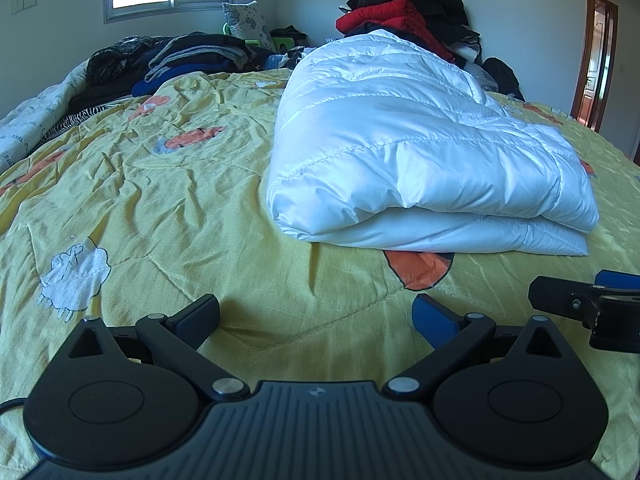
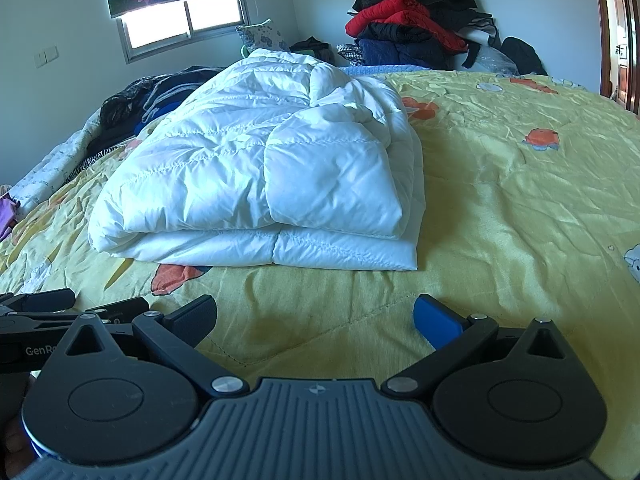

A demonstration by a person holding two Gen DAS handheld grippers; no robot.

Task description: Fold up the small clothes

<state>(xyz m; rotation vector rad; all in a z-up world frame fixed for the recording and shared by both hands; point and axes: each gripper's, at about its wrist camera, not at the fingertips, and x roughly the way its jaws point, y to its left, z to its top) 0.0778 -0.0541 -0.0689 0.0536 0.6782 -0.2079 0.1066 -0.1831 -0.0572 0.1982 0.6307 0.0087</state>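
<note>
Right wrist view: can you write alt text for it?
A folded white quilted down jacket lies on a yellow cartoon-print bedspread, just ahead of the open, empty right gripper. The left gripper shows at the left edge; piled dark and red clothes sit behind.

A bed carries everything, covered by a wrinkled yellow quilt (image 2: 500, 184) printed with orange fish and white sheep. A folded white puffer jacket (image 2: 264, 168) lies on the quilt toward the middle of the bed. Along the bed's far left edge sits a heap of dark clothes (image 1: 176, 60). At the far edge, against the wall, a taller pile of black, red and navy garments (image 2: 408, 28) stands, with a patterned pillow (image 2: 262, 36) near the far-left corner.
</note>
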